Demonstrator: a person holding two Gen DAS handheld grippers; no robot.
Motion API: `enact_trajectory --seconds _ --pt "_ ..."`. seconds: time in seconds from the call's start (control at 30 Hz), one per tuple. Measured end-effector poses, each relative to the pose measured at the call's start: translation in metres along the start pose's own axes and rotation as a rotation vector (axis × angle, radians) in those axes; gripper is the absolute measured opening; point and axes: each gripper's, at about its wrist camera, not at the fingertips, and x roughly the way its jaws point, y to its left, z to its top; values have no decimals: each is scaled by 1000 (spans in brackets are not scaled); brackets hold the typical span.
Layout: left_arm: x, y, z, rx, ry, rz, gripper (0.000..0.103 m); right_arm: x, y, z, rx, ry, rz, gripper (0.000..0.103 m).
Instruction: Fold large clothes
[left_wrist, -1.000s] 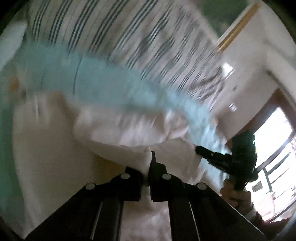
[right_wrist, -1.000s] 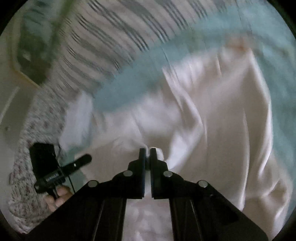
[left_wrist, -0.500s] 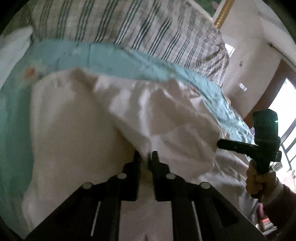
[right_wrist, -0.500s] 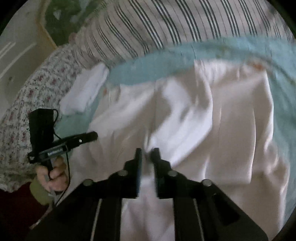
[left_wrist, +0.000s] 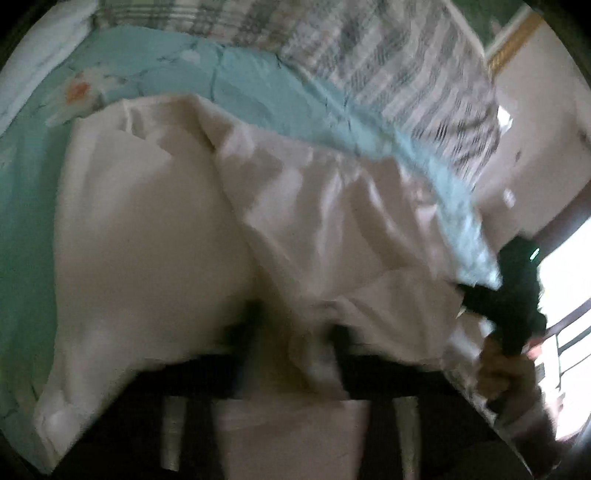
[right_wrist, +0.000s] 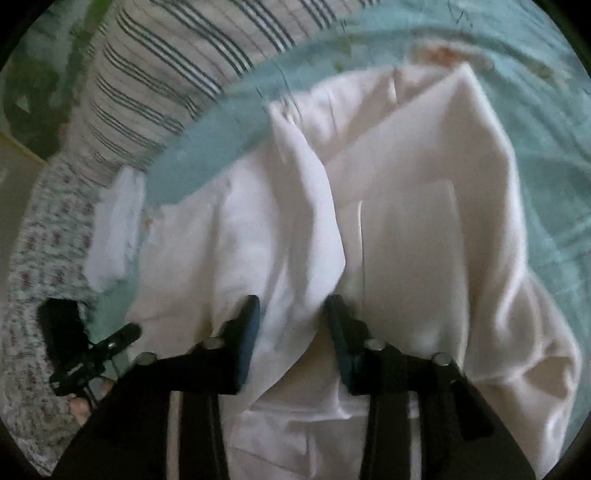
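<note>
Teal bedsheet (right_wrist: 546, 155) bears a rumpled, creased white garment (right_wrist: 424, 221).

Bedroom in home. Bed with turquoise floral sheet (right_wrist: 546, 155); striped quilt (right_wrist: 177, 62) bunched behind sheet; flower-print bedding (right_wrist: 40, 236) left of quilt; plain wall (left_wrist: 535, 122) and bright window (left_wrist: 569, 280) right of bed.

- bed (right_wrist: 554, 155), teal floral sheet
- white garment (right_wrist: 424, 221) spread on sheet mid-bed, rumpled, folds bunched down its middle
- striped quilt (right_wrist: 177, 66) along far edge, just beyond garment
- small white cloth (right_wrist: 114, 236) at far left corner, near garment
- floral fabric (right_wrist: 40, 243) along left edge
</note>
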Motion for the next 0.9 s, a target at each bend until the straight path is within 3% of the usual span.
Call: enact_trajectory --seconds 0.13,0.33,0.47,0.53,0.63,0.7,0.73,0.8,0.9 --pt "8 -8 -10 91 -8 149 6 -30 5 1 -27 -142 -19 2" --pt "7 -8 -13 96 -27 187 6 -22 -12 -2 -10 -76 -137 2" --pt "8 -10 -13 99 -13 193 7 -46 12 -6 -68 -175 -230 3" --pt "7 -11 -14 95 -11 195 7 -49 26 -11 -114 -204 -185 3" --pt "9 -9 -13 84 -11 202 10 -26 41 -13 -177 -95 -95 11" --pt "7 -4 -14 62 -10 181 10 -4 28 -15 -148 -12 -193 15" --pt "6 -2 -15 54 -10 176 10 0 17 -16 -117 -2 -234 15" --pt "1 0 -17 46 -12 164 10 -8 0 -19 -32 -25 -164 13" --pt "-14 2 -24 34 -35 181 27 -32 5 -27 -33 -71 -161 18"
